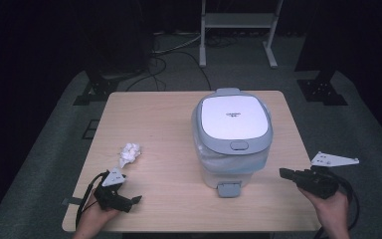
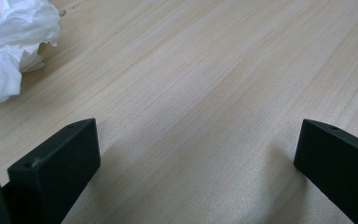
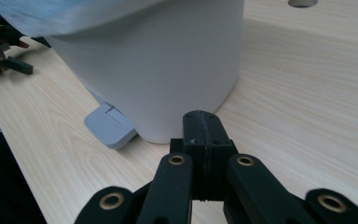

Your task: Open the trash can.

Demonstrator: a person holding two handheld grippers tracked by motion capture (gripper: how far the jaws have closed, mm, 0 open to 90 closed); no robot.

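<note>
A white pedal bin (image 1: 233, 134) with a grey lid stands shut on the wooden table (image 1: 154, 119), its grey pedal (image 1: 229, 188) facing the front edge. A crumpled white tissue (image 1: 129, 153) lies left of it. Near the front left corner, my left gripper (image 1: 132, 200) rests low over the table and points right; its jaws stand wide apart over bare wood (image 2: 198, 135), with the tissue (image 2: 9, 42) off to their left. My right gripper (image 1: 283, 173) hovers right of the bin, jaws pressed together with nothing between them (image 3: 204, 122), aimed at the bin's base (image 3: 168, 70) and pedal (image 3: 109, 126).
Dark stands (image 1: 104, 79) and cables (image 1: 169, 50) lie on the grey floor behind the table, with a white metal frame (image 1: 238, 22) at the back. The table's right edge (image 1: 298, 149) runs close beside my right hand.
</note>
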